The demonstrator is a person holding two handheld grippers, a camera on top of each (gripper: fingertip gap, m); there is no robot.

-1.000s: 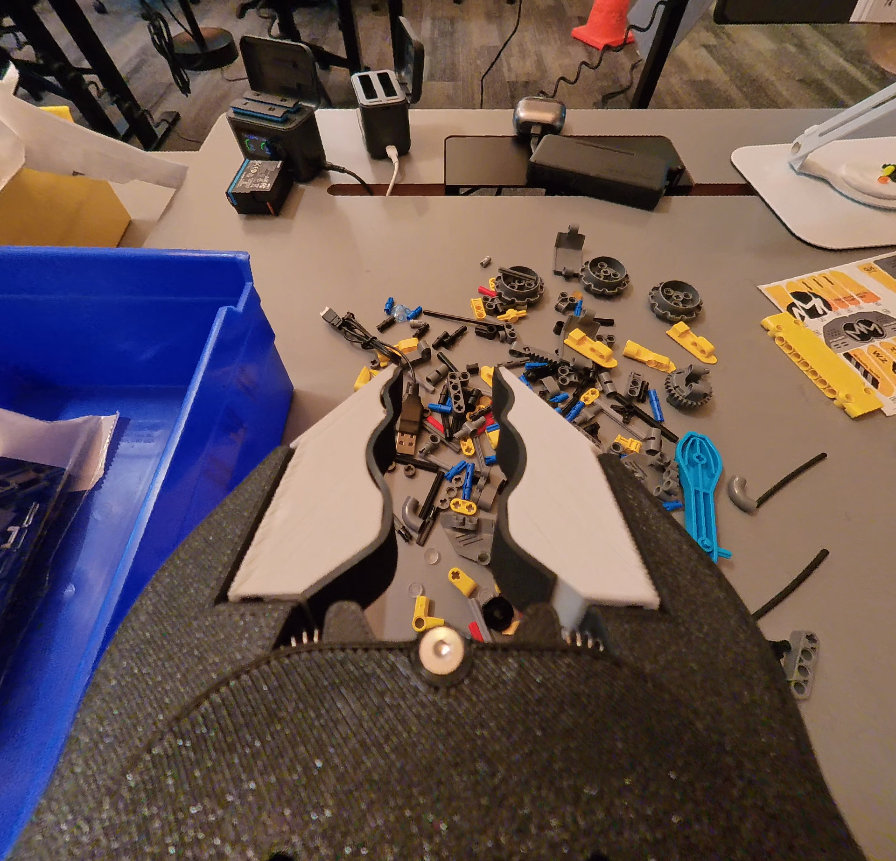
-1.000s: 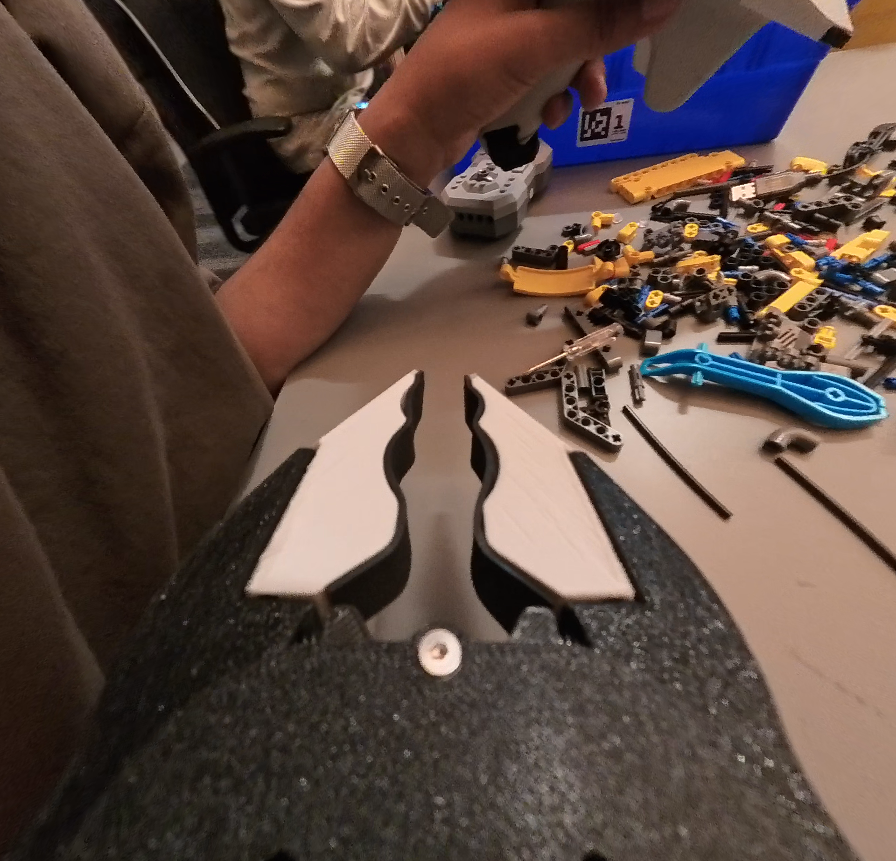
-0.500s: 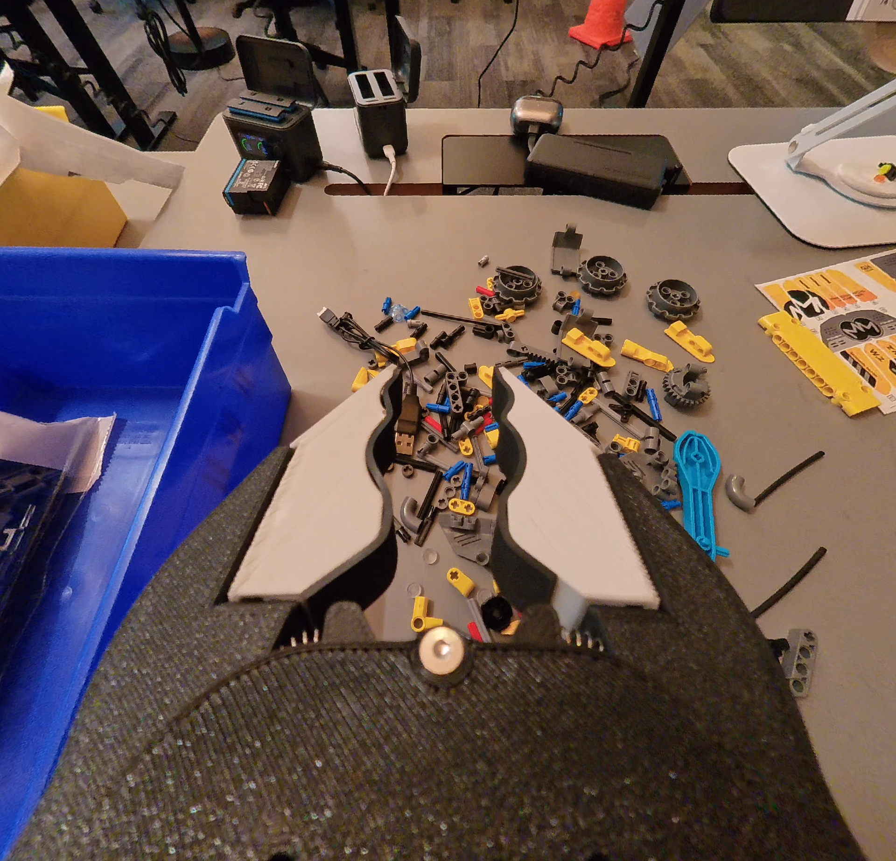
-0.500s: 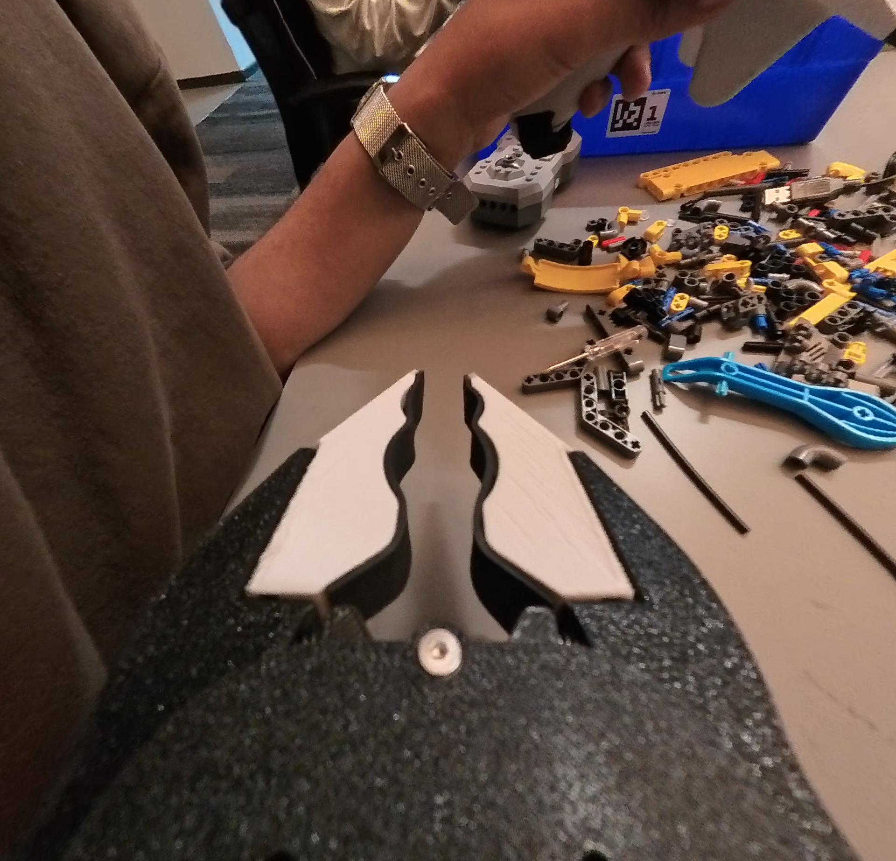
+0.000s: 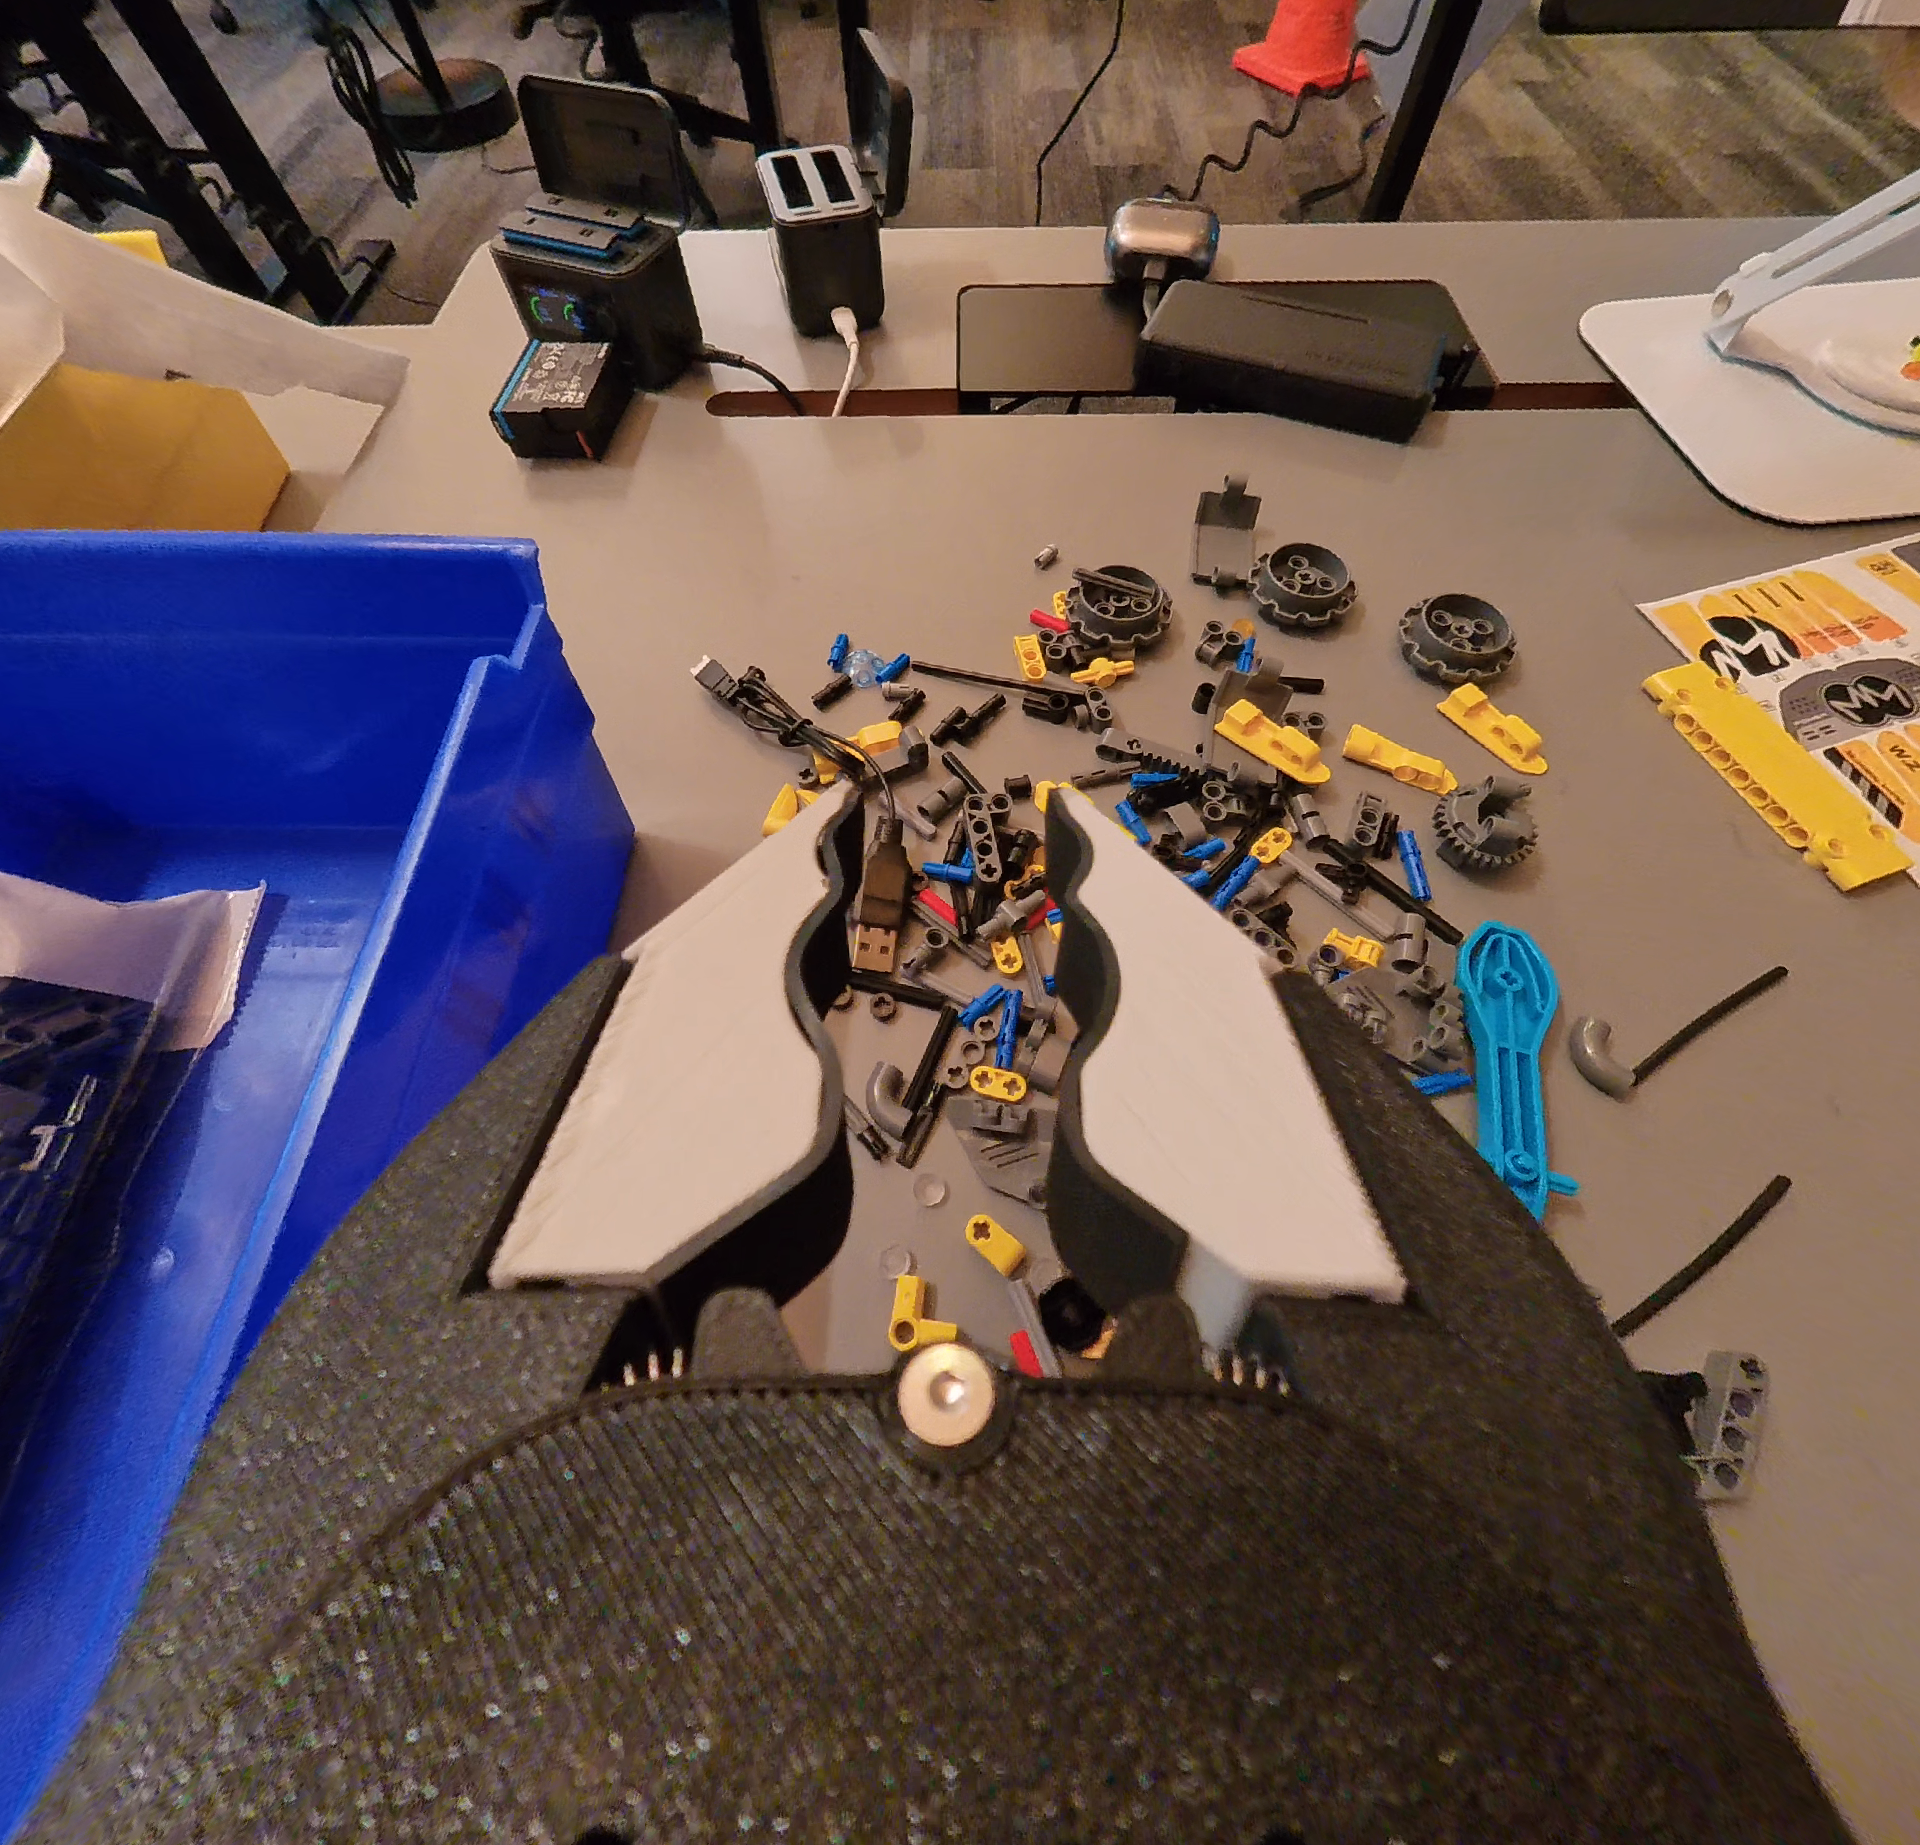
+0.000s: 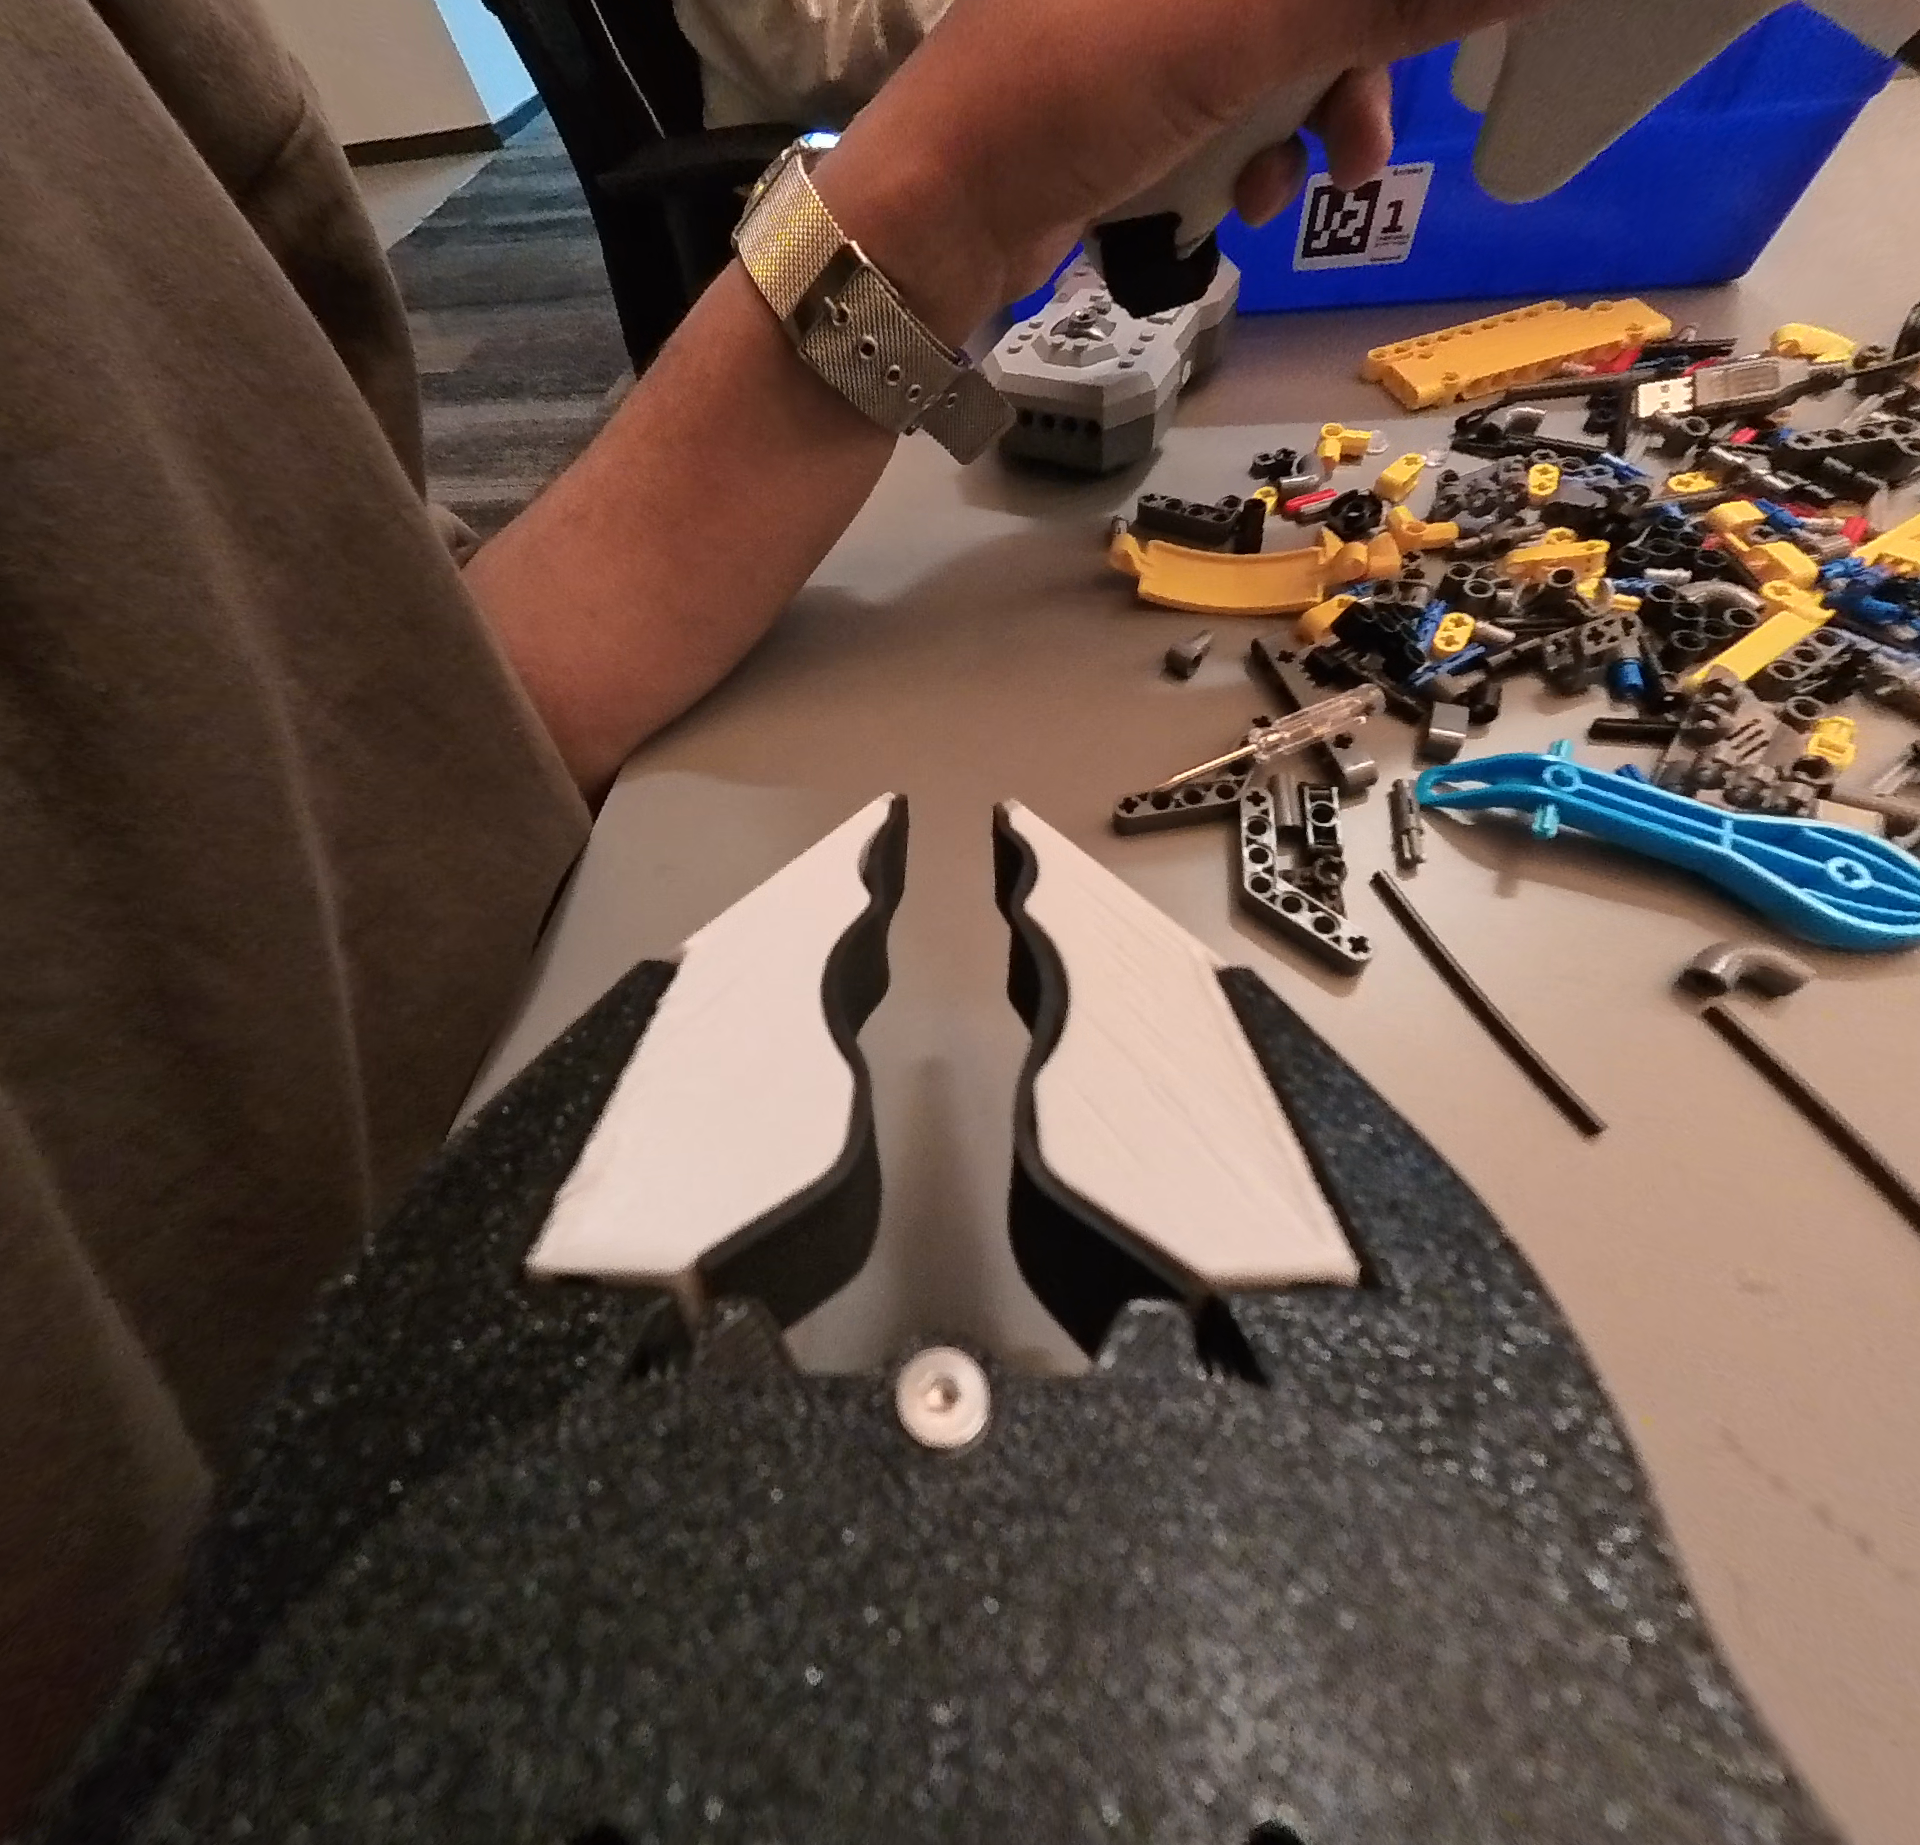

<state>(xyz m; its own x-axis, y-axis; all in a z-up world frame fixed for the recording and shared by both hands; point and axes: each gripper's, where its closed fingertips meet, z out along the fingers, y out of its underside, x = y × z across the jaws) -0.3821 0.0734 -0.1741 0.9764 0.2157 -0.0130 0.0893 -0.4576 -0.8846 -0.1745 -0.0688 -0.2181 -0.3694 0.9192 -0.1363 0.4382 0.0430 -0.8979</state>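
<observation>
Left hand-held gripper [image 5: 951, 808] hovers empty, jaws parted, over the scattered building pieces [image 5: 1143, 839] on the tabletop [image 5: 831, 548]; right hand-held gripper [image 6: 948, 824], parted and empty, hangs over bare tabletop near a blue lever tool [image 6: 1714, 860].

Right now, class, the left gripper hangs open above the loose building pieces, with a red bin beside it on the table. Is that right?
Not quite: the bin is blue, as the left wrist view shows. The left gripper does hang open above the loose building pieces on the table.
</observation>
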